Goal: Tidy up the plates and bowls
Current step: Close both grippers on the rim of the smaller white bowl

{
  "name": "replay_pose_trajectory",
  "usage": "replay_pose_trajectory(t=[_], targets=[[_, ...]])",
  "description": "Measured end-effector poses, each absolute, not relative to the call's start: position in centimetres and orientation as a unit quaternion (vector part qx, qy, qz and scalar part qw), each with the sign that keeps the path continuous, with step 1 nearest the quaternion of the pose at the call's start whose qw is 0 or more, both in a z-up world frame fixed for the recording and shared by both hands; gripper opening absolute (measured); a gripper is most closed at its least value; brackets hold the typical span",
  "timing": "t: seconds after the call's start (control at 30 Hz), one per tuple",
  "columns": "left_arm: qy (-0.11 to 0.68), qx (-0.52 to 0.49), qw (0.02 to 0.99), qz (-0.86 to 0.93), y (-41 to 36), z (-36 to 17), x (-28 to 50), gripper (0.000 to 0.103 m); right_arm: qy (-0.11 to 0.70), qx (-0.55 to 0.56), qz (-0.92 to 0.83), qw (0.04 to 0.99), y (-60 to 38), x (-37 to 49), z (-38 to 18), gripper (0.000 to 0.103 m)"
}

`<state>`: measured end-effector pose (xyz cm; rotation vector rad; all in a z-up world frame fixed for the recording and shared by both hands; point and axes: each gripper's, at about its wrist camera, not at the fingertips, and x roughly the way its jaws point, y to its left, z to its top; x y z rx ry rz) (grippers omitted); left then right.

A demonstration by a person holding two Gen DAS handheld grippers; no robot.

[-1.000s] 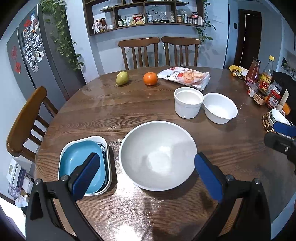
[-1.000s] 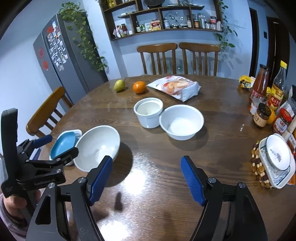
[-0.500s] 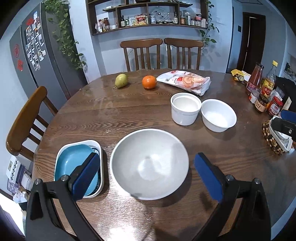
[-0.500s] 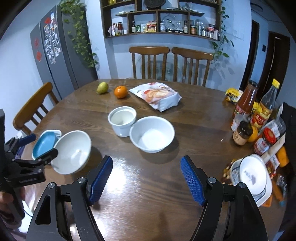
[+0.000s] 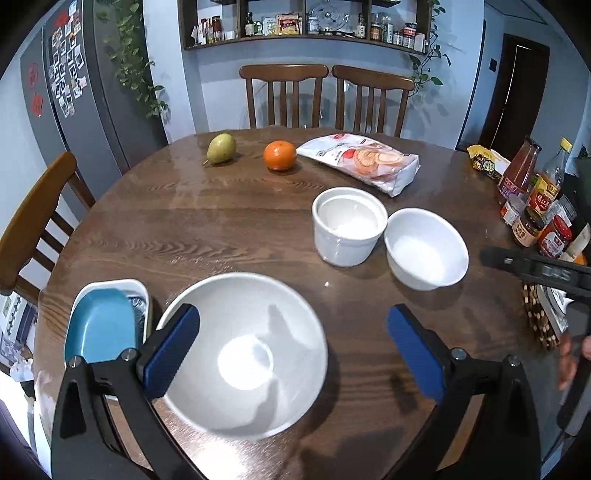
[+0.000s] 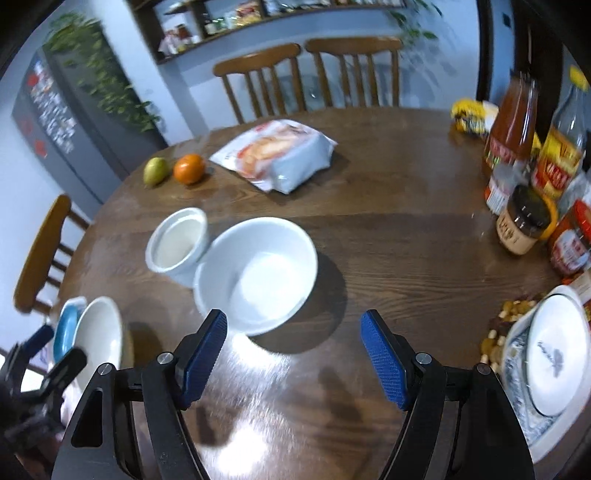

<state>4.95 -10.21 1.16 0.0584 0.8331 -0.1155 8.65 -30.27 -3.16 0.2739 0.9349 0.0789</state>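
— Near the front edge of the round wooden surface [image 5: 229,229], what does the left hand-held gripper [image 5: 291,347] have around it?

— Its blue pads stand wide apart and released, nothing clamped. One pad overlaps the rim of the large white bowl [image 5: 243,354]; the other hangs over bare wood to the right. Just left of that bowl sits a white dish [image 5: 142,295] with a blue plate [image 5: 101,328] in it, close to the rim of the surface.

— And the right hand-held gripper [image 6: 293,354]?

— Also spread open and empty, over a bare, glossy stretch of wood. The medium white bowl [image 6: 258,269] lies just beyond its left pad, not between the pads. The white ramekin [image 6: 177,243] touches that bowl on its far-left side.

— Where is the open room?

— The middle left of the surface is bare, as is the strip between the medium bowl and the jars. The right edge is crowded — sauce bottles [image 6: 513,122], jars [image 6: 522,221], and a patterned dish with a small white plate [image 6: 557,350] on a beaded mat.

— The far side?

— A pear [image 5: 221,147], an orange [image 5: 279,156] and a snack bag [image 5: 364,162] lie there, well apart from the bowls. Wooden chairs [image 5: 325,96] ring the surface; behind them are a grey fridge [image 5: 74,103] with photos, a trailing plant and a wall shelf [image 5: 303,26] of jars.
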Motion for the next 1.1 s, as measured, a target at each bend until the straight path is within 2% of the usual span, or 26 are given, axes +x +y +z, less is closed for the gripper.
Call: replay_pose_trajectory(t=[0.13, 0.2, 0.3, 0.4, 0.43, 0.6, 0.8, 0.87, 1.0, 1.1], targets=[[0.402, 0.029, 0.913, -0.056, -11.4, 0.9, 5.8, 0.102, 0.454, 0.161, 0.039, 0.876, -31.0, 11.0, -4.7, 0.075], [0.406, 0.029, 0.912, -0.056, -11.8, 0.5, 6.1, 0.102, 0.464, 0.165, 0.042, 0.869, -31.0, 12.2, -5.7, 0.06], [0.412, 0.026, 0.909, -0.062, -12.3, 0.1, 6.3, 0.102, 0.479, 0.171, 0.056, 0.859, -31.0, 13.4, -7.1, 0.047], [0.417, 0.028, 0.906, -0.069, -12.8, -0.2, 6.4, 0.102, 0.49, 0.175, 0.066, 0.851, -30.9, 13.7, -8.1, 0.021], [0.418, 0.031, 0.905, -0.071, -13.0, -0.3, 6.5, 0.101, 0.492, 0.176, 0.072, 0.849, -30.7, 13.5, -8.2, 0.018], [0.432, 0.038, 0.898, -0.079, -13.8, -1.3, 6.9, 0.1, 0.499, 0.166, 0.1, 0.845, -29.9, 12.2, -8.3, 0.012], [0.445, 0.051, 0.889, -0.096, -14.8, -2.1, 7.0, 0.097, 0.51, 0.169, 0.144, 0.831, -28.8, 10.1, -8.6, 0.012], [0.452, 0.056, 0.884, -0.103, -15.2, -2.4, 7.0, 0.093, 0.513, 0.168, 0.15, 0.828, -28.4, 9.4, -8.8, 0.012], [0.471, 0.07, 0.873, -0.107, -15.7, -3.5, 7.0, 0.092, 0.515, 0.181, 0.159, 0.822, -28.3, 8.2, -9.2, 0.012], [0.48, 0.076, 0.867, -0.11, -16.0, -4.0, 6.9, 0.082, 0.517, 0.181, 0.163, 0.821, -28.2, 7.5, -9.5, 0.012]])
